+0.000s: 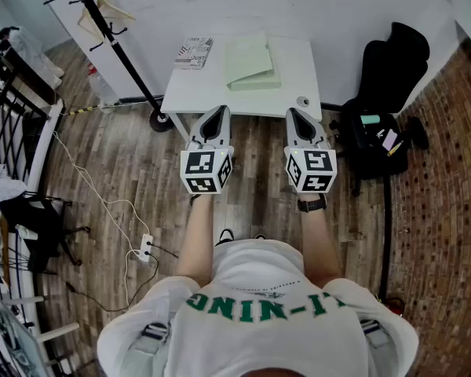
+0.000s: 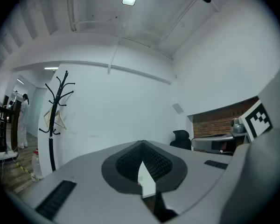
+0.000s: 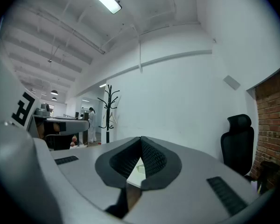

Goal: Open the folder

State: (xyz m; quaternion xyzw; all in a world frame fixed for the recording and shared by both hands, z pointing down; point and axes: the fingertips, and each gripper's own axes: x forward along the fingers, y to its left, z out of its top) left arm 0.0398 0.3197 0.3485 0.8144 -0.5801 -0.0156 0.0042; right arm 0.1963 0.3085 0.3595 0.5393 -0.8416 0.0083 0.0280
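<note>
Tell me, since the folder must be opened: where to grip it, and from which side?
The folder lies flat on the table, its top cover askew over the lower leaf, so the cover's near edge looks free. Take that edge, coming in low from the table's front. Where the spine is I cannot tell.

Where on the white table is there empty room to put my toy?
The biggest bare patch on the white table is the front left, in front of the printed booklet and left of the green folder. A narrower strip runs right of the folder, behind the small round thing. The back middle is crowded.
</note>
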